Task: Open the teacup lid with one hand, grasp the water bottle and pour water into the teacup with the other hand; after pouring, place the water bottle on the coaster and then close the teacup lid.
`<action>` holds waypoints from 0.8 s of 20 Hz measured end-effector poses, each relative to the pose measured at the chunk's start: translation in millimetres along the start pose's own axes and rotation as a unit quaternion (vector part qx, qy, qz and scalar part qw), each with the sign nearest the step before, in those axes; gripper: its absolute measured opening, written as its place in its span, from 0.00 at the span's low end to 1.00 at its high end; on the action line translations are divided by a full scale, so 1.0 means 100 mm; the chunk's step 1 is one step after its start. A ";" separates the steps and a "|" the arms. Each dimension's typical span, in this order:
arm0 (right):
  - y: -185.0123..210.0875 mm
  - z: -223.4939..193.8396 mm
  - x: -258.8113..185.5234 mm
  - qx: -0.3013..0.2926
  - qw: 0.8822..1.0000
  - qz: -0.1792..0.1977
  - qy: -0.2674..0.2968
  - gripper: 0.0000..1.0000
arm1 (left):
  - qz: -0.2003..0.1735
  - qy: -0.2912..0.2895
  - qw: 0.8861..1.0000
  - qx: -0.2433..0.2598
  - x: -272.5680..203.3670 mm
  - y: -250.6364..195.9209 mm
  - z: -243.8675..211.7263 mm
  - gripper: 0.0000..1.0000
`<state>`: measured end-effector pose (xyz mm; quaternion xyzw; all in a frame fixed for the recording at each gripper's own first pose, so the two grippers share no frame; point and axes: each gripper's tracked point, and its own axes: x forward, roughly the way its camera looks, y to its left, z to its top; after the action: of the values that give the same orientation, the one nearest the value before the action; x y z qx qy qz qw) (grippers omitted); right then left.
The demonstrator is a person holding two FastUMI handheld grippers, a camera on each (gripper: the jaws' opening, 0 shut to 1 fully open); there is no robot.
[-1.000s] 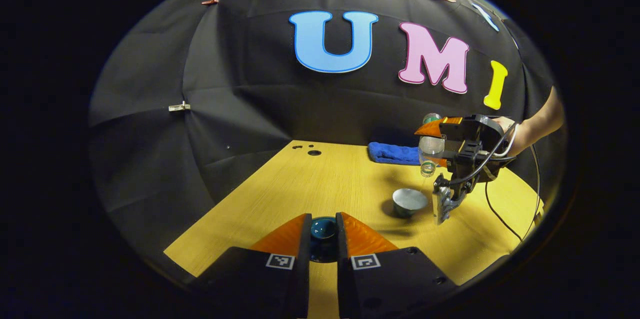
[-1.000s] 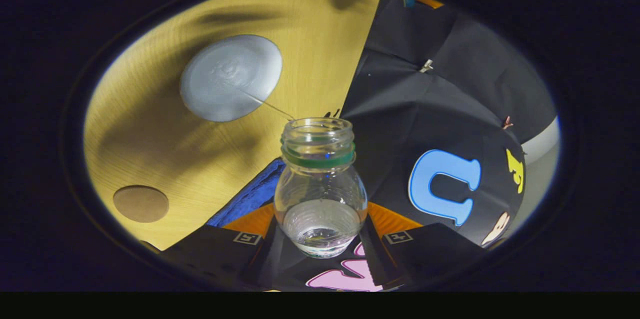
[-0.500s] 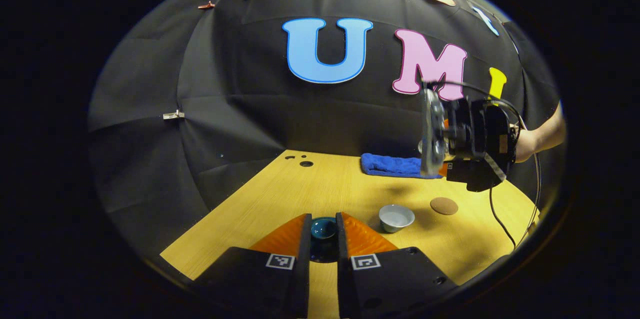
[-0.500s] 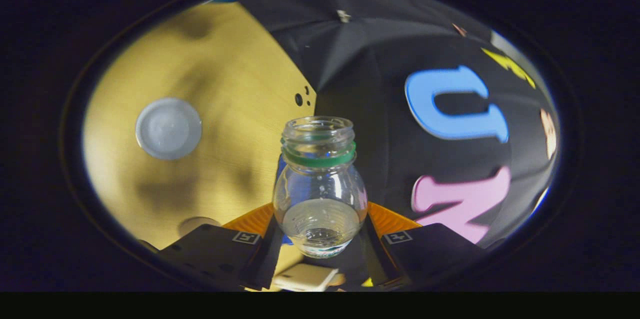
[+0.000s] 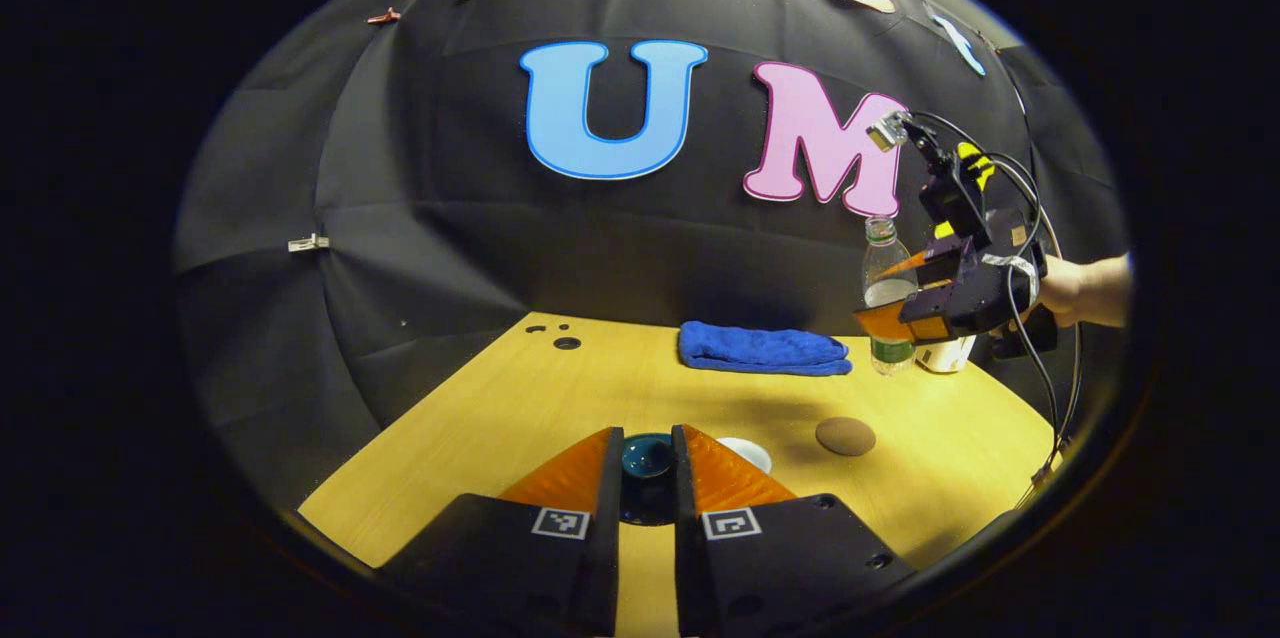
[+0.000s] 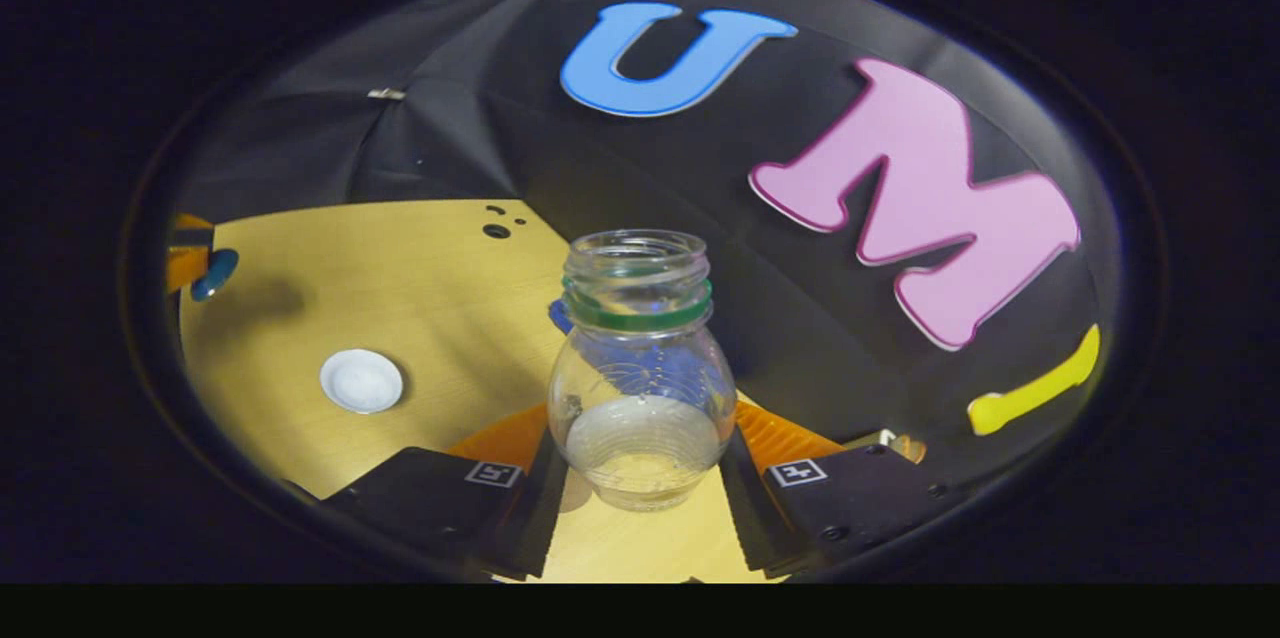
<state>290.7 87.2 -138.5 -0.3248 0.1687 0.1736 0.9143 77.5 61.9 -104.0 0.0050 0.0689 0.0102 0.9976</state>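
Left gripper view: the left gripper [image 5: 646, 466] clamps a dark teal round teacup lid [image 5: 646, 458] between its fingers, above the yellow wooden table [image 5: 620, 388]. Just right of its fingers sits the open white teacup [image 5: 748, 452], then a round brown coaster [image 5: 845, 435]. Far right, the right gripper [image 5: 900, 293] grips a clear plastic water bottle [image 5: 882, 293] upright, partly filled, above the table.

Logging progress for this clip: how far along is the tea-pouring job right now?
Lid is off: the left claw grips the teacup lid, and the teacup sits open on the table. In hand: the right claw holds the water bottle upright, above the table beyond the coaster. Left: set the bottle on the coaster, then close the cup. Whether the cup holds water I cannot tell.
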 end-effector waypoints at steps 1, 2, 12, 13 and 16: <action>0.01 -0.07 0.02 0.049 0.999 0.013 -0.007 0.74 | -0.005 0.000 1.000 -0.004 0.03 -0.08 0.01 0.27; 0.02 -0.13 0.06 0.080 0.997 0.017 -0.011 0.74 | -0.009 -0.001 1.000 -0.006 0.04 -0.14 0.03 0.27; 0.27 -0.61 0.43 0.195 0.979 0.039 -0.052 0.75 | -0.030 0.018 0.999 0.005 0.24 -0.41 -0.18 0.27; 0.28 -0.66 0.47 0.201 0.978 0.039 -0.049 0.75 | -0.030 0.020 0.999 0.003 0.25 -0.42 -0.19 0.24; 0.31 -0.76 0.52 0.222 0.973 0.039 -0.042 0.76 | -0.029 0.021 0.999 -0.003 0.27 -0.46 -0.21 0.27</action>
<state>308.9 71.4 -232.5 -0.0994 0.1768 0.1806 0.9624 102.6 16.9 -129.2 0.0000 0.0899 -0.0182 0.9958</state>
